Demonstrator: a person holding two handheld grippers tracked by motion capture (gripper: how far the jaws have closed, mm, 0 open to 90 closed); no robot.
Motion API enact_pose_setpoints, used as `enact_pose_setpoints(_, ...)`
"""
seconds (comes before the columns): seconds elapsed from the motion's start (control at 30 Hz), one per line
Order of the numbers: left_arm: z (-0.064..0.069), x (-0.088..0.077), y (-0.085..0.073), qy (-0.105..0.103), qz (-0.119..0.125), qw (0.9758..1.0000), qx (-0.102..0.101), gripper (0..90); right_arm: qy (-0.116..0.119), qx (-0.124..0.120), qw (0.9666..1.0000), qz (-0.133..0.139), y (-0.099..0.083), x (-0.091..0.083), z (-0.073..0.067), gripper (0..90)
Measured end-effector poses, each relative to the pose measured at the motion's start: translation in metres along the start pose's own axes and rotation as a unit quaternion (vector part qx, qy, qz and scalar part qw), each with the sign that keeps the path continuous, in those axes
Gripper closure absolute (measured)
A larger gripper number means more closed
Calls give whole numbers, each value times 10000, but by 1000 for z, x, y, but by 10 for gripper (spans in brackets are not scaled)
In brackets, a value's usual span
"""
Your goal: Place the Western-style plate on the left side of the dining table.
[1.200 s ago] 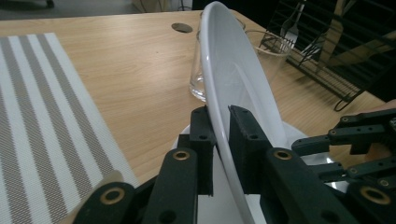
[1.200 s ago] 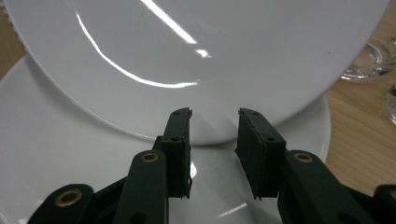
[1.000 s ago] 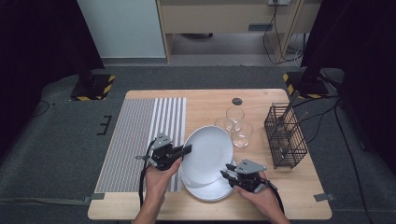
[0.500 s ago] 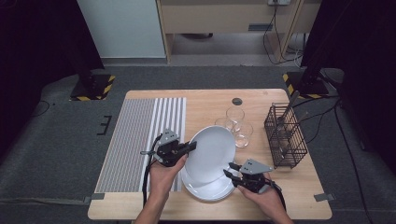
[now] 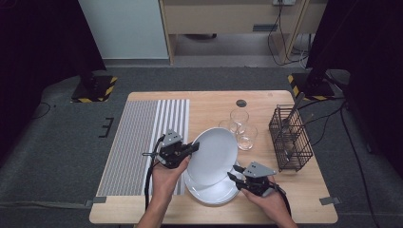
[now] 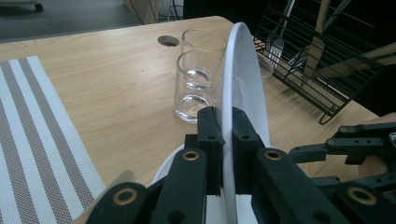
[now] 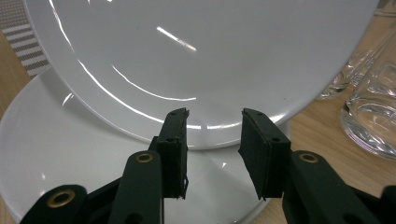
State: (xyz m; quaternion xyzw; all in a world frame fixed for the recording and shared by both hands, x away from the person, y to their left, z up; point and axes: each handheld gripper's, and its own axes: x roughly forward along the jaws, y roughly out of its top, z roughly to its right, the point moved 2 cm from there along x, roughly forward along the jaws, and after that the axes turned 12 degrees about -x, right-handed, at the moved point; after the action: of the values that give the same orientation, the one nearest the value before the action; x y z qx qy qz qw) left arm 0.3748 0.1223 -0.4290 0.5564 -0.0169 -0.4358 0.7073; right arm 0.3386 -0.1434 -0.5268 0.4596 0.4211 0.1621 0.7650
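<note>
Left tongs lift a white plate off the stack on the bench

The left tongs (image 5: 194,147) are clamped on the rim of the top plate (image 5: 212,156), which stands tilted up over the lower plate (image 5: 214,192) at the front of the wooden bench (image 5: 209,102); in the left gripper view the rim sits pinched edge-on between the jaws. The right tongs (image 5: 233,172) hover with jaws part open and nothing between them, just beside the raised plate's low edge, above the lower plate. Three glasses (image 5: 239,117) stand close behind, a wire basket (image 5: 290,142) to their right, a striped mat (image 5: 142,128) at left.
</note>
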Motion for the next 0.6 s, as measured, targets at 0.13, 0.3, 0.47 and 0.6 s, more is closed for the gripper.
enact_pose_setpoints(0.13, -2, 0, 0, 9, 33, 10000, -27, 853, -21, -45, 9999, -94, -1, 3, -1, 594)
enact_pose_setpoints(0.3, -3, -1, 1, 38, 72, 10000, -14, 854, -22, -141, 9997, -175, 2, 8, -3, 579)
enact_pose_setpoints(0.47, -7, -4, 1, 86, 82, 9999, -64, 854, -20, -124, 9998, -176, 3, 10, -3, 576)
enact_pose_setpoints(0.6, -12, -7, 0, 105, 96, 9998, -118, 854, -31, -89, 9998, -180, 3, 12, -3, 569)
